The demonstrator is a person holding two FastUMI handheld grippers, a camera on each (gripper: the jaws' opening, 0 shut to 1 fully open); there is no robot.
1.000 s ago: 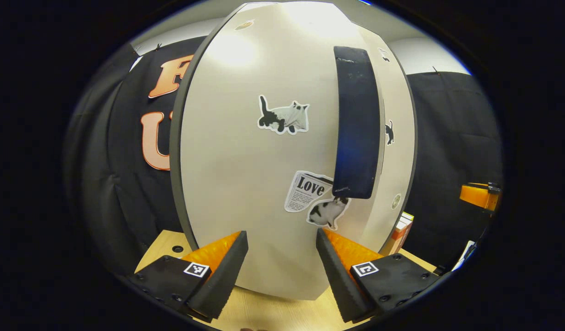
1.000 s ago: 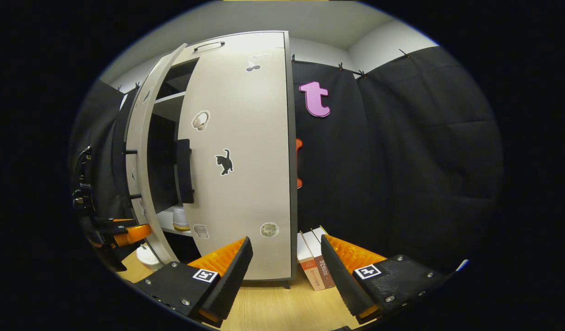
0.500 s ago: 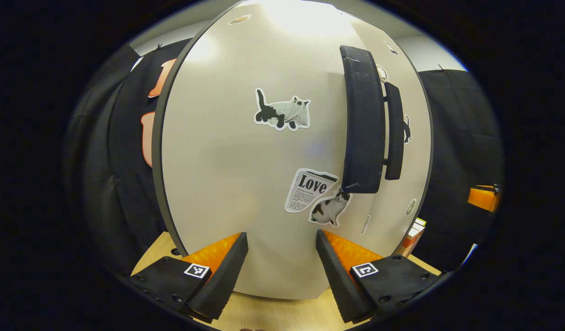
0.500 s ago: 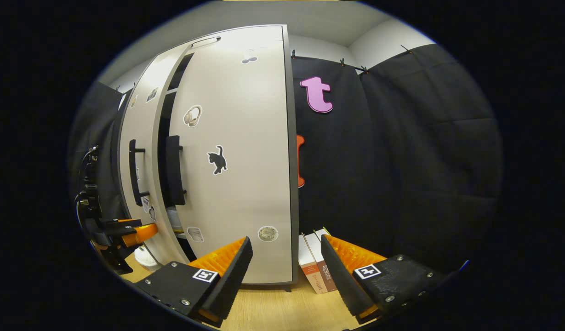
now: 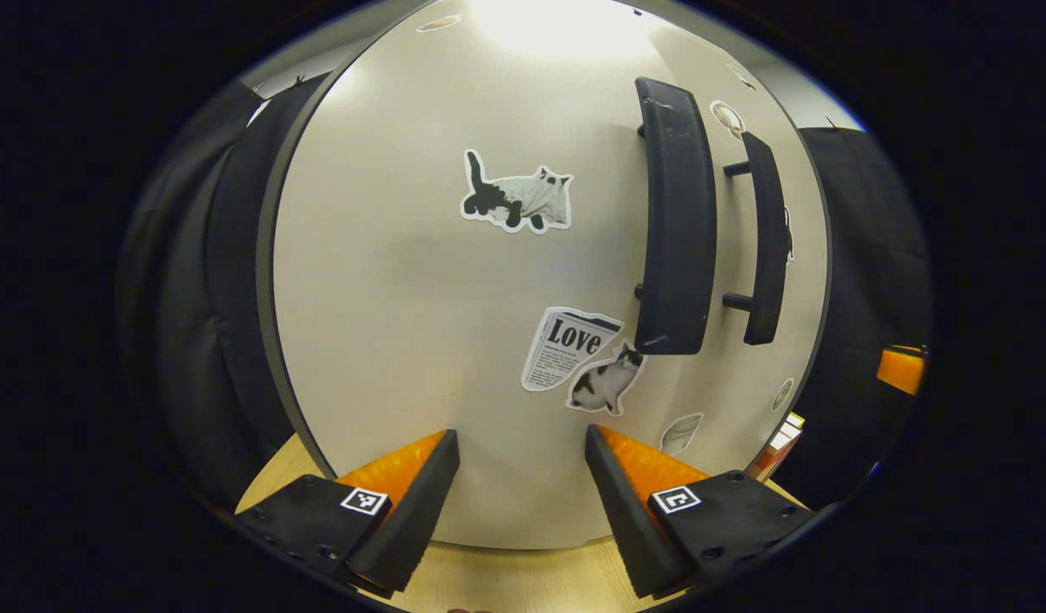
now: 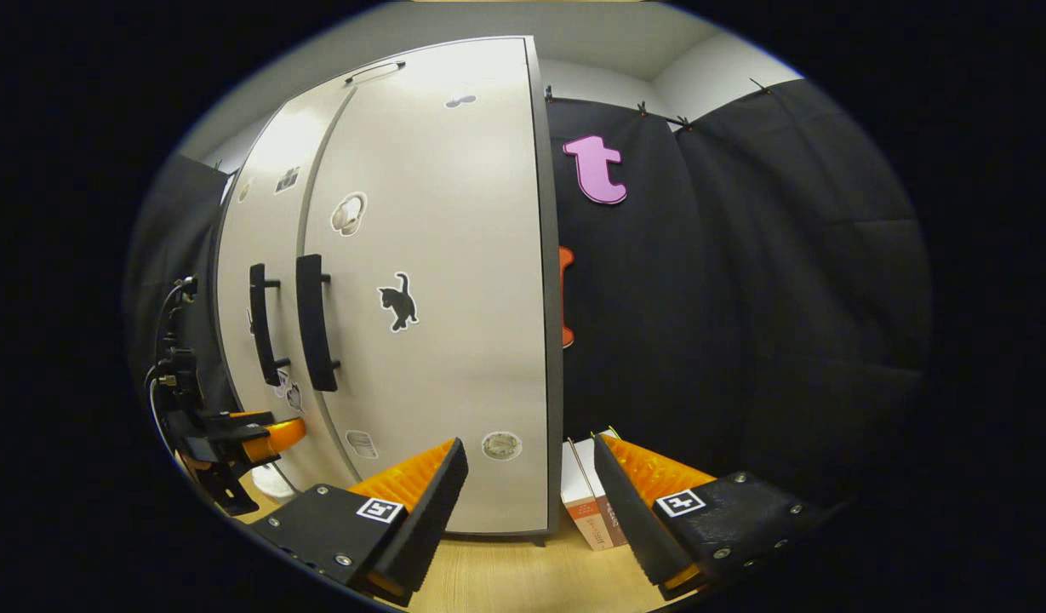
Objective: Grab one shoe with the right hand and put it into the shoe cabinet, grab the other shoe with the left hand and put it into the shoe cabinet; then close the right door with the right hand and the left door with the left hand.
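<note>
- Shoe cabinet [image 6: 420,281] is seen left of centre in the right gripper view, standing on the wooden floor [image 6: 505,570], both doors lying flush.
- The left door [image 5: 454,281] is spread across the middle of the left gripper view, its dark handle [image 5: 671,217] upright at the upper right, the right door's handle [image 5: 765,238] just beyond it.
- The left gripper [image 5: 521,489] is held open and empty at the lower centre, close before the left door; contact cannot be told.
- The right gripper [image 6: 529,498] is held open and empty at the bottom of its view, apart from the right door [image 6: 454,298].
- Books [image 6: 586,502] are stood just right of the cabinet.
- No shoes are visible with the doors shut.
</note>
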